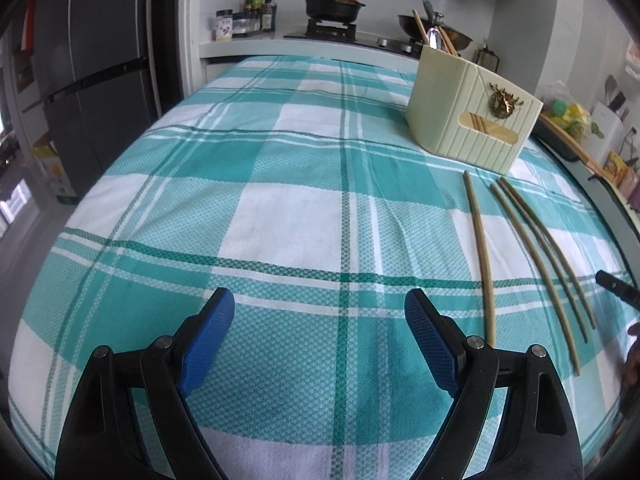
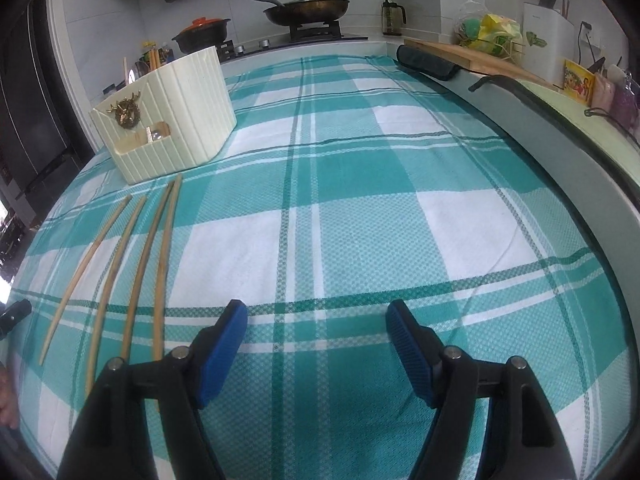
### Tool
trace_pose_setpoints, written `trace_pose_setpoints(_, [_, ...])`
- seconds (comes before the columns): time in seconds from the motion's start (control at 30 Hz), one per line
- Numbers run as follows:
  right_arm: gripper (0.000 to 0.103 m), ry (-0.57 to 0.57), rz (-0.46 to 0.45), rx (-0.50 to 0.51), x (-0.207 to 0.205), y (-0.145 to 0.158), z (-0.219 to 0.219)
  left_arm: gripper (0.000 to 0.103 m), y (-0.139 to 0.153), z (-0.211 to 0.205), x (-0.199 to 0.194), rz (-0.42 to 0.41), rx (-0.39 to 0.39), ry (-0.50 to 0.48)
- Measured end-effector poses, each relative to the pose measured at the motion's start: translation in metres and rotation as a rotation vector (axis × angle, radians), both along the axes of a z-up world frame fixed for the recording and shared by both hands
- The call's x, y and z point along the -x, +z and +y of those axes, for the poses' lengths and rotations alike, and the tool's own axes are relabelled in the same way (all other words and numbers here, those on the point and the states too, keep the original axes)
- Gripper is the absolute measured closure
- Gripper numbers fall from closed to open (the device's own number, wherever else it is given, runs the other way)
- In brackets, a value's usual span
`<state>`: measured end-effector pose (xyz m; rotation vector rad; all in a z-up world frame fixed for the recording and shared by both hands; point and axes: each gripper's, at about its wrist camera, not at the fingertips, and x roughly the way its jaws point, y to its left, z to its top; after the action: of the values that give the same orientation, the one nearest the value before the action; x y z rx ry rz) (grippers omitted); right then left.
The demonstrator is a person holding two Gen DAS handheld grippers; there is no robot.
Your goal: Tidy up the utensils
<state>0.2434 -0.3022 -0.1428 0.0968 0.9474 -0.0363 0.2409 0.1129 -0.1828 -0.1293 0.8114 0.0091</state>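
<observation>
Four chopsticks (image 2: pixel 132 268) lie side by side on the bench (image 2: pixel 360 240) near the holder (image 2: pixel 180 120). Left hand-held gripper (image 1: pixel 320 320) stands apart, empty. Right hand-held gripper (image 2: pixel 316 332) likewise.

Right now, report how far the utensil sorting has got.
Done: the cream holder already has a spoon and some chopsticks standing in it. In hand: nothing; the left gripper and right gripper are both open and empty over the checked cloth. Left: four loose chopsticks lie on the cloth in front of the holder, untouched.
</observation>
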Motion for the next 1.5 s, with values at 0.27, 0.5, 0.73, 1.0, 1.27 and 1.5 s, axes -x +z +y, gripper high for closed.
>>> trace_pose_setpoints(0.27, [0.029, -0.001, -0.001, 0.014, 0.001, 0.0, 0.002, 0.015, 0.001, 0.006, 0.002, -0.012, 0.031, 0.018])
trace_pose_setpoints(0.5, [0.029, -0.004, -0.021, -0.037, 0.004, 0.001, -0.005, 0.015, 0.001, 0.001, 0.001, -0.02, 0.031, -0.011])
trace_pose_setpoints(0.73, [0.029, 0.001, -0.027, -0.041, 0.006, 0.001, -0.003, 0.015, -0.002, 0.0, -0.003, 0.008, 0.04, -0.033])
trace_pose_setpoints(1.0, [0.027, 0.027, -0.025, -0.068, 0.005, -0.001, -0.003, 0.015, -0.006, 0.006, -0.006, 0.038, 0.071, -0.013])
trace_pose_setpoints(1.27, [0.029, 0.246, -0.048, -0.074, 0.009, 0.021, 0.027, 0.015, 0.018, -0.02, 0.004, 0.017, 0.057, -0.153])
trace_pose_setpoints(1.5, [0.054, 0.421, 0.0, 0.061, -0.014, 0.03, 0.08, 0.015, 0.028, -0.083, -0.035, 0.094, 0.025, -0.305])
